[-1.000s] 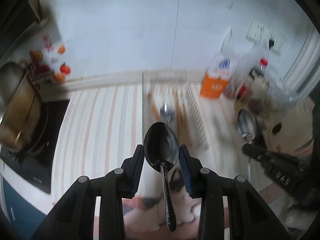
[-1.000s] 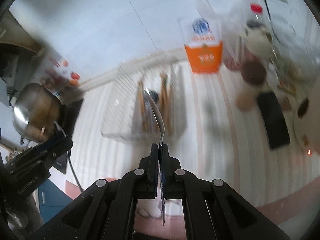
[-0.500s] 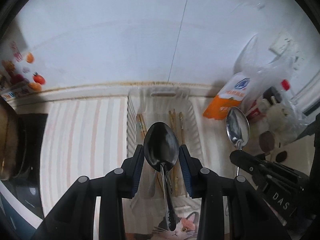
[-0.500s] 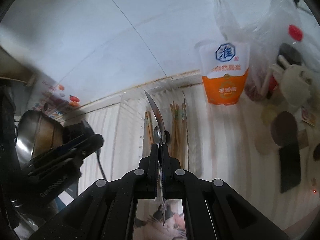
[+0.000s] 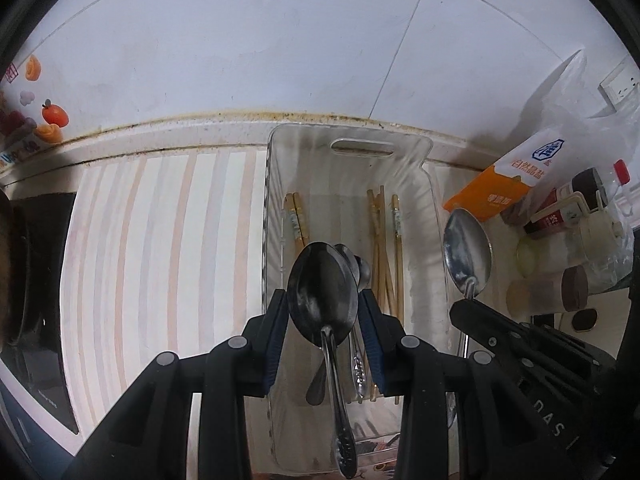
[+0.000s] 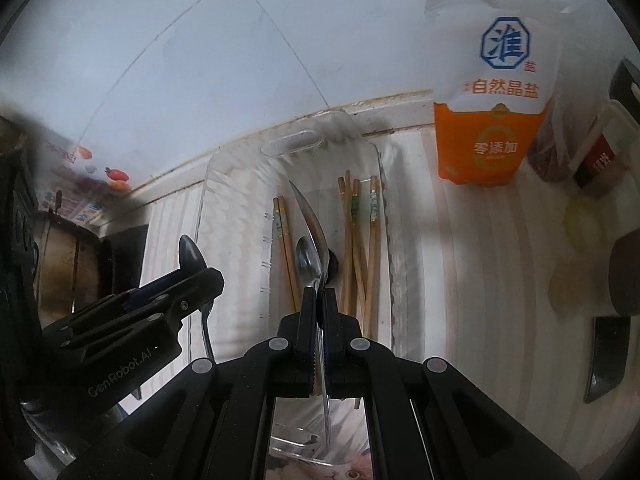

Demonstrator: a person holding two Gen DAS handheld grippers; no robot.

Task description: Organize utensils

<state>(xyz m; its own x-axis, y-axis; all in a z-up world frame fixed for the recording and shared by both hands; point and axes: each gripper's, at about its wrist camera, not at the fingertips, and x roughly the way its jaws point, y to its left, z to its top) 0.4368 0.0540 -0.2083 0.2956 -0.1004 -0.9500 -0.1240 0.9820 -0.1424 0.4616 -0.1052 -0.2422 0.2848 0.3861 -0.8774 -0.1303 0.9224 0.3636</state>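
Observation:
My left gripper (image 5: pixel 323 304) is shut on a large metal spoon (image 5: pixel 322 300), gripping the bowl by its edges, above the near half of a clear plastic tray (image 5: pixel 349 138). My right gripper (image 6: pixel 319 300) is shut on a second metal spoon (image 6: pixel 310 216), held edge-on over the same tray (image 6: pixel 292 142). In the tray lie several wooden chopsticks (image 5: pixel 385 240) and two smaller spoons (image 5: pixel 358 268). The right gripper and its spoon (image 5: pixel 467 256) show in the left wrist view, right of the tray. The left gripper and its spoon (image 6: pixel 191 254) show in the right wrist view, left of the tray.
An orange and white salt bag (image 6: pixel 494 120) stands right of the tray against the tiled wall. Jars and bottles (image 5: pixel 568 216) crowd the far right. A black knife-like object (image 6: pixel 606 352) lies at the right. A stove with a pot (image 6: pixel 64 268) is at the left.
Both grippers have moved forward and down toward the tray with their spoons; the tray now looks larger and closer in both views.

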